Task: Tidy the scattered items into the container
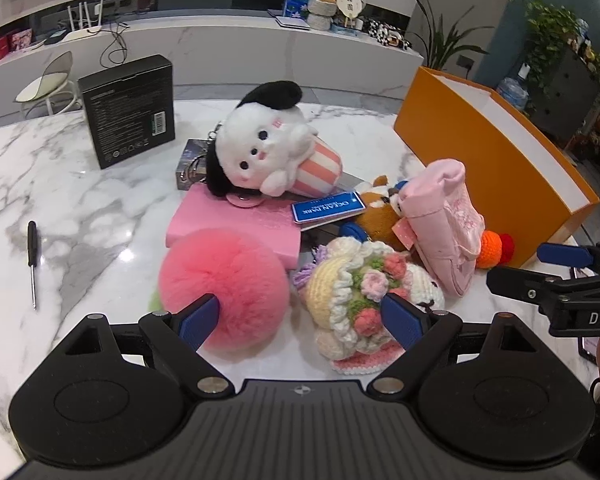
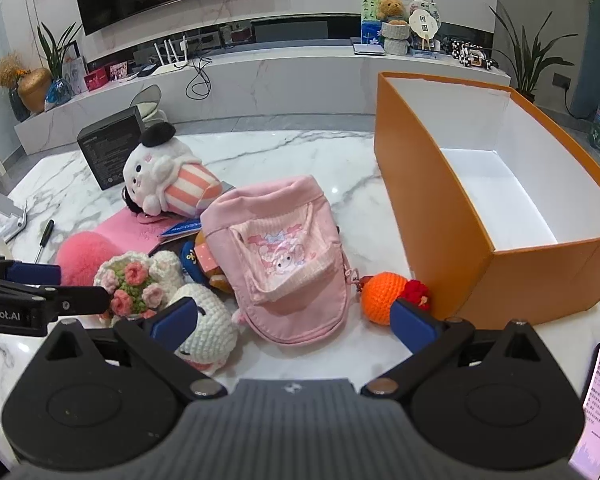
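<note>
Container: tall orange cardboard box with white inside [image 2: 452, 216], empty, right of the toy pile on the bench.
Items: pink fabric pouch [image 2: 288, 264] printed with a cartoon, beside the box.
Writing: blue card [image 1: 327, 207], "OCEAN PARK".
Left hand-held gripper [image 1: 304, 320]: wide open, holding nothing.
Right hand-held gripper [image 2: 294, 326]: wide open, holding nothing.

Lying on the marble table [image 2: 284, 152] are two boxes, one orange [image 2: 432, 216] and one black [image 1: 130, 110], one pink bag [image 2: 288, 264], four soft toys, one pink pompom [image 1: 224, 280], one screwdriver [image 1: 32, 256].
</note>
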A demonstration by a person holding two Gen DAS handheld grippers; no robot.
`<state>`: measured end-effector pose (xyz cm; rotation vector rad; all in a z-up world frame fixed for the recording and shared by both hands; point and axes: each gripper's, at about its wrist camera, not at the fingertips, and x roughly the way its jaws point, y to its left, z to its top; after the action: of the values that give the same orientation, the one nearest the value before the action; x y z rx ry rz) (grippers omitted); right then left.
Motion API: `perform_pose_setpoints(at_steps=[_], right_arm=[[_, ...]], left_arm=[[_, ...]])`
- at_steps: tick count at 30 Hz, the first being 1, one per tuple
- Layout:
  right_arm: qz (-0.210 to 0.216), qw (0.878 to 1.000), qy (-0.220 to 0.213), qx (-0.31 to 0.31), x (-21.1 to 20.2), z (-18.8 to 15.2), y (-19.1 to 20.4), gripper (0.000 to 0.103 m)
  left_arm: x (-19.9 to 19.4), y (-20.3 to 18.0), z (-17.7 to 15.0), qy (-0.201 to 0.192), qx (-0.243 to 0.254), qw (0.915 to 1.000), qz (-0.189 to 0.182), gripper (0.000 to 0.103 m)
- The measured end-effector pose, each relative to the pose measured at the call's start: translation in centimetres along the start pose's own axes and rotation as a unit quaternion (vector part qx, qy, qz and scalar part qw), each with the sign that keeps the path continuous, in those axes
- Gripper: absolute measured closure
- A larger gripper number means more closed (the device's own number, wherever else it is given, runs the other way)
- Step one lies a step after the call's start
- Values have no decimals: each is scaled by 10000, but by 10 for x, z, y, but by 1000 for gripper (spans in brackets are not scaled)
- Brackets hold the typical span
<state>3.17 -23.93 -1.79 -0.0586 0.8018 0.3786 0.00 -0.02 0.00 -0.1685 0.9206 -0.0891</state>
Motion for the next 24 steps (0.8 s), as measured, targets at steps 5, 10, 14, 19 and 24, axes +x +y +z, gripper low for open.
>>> perform_pose_setpoints(at_steps=[5, 10, 14, 19, 24], right_arm=[[-8, 10000, 10, -26, 0, -1, 1, 0], [-17, 10000, 19, -51, 1, -2, 2, 0], [-24, 10000, 27, -72, 1, -2, 2, 0], [-32, 9999, 36, -98, 1, -3, 3, 0], [-4, 10000, 32, -94, 0, -3, 3, 0]], left_arm=[[0, -1, 0, -11, 35, 10000, -11, 0], [0, -2, 0, -22, 69, 10000, -22, 0], [0, -2, -1, -30, 89, 10000, -28, 0], [-1, -2, -1, -29, 92, 10000, -18, 0], [0, -2, -1, 5, 88, 10000, 4, 0]])
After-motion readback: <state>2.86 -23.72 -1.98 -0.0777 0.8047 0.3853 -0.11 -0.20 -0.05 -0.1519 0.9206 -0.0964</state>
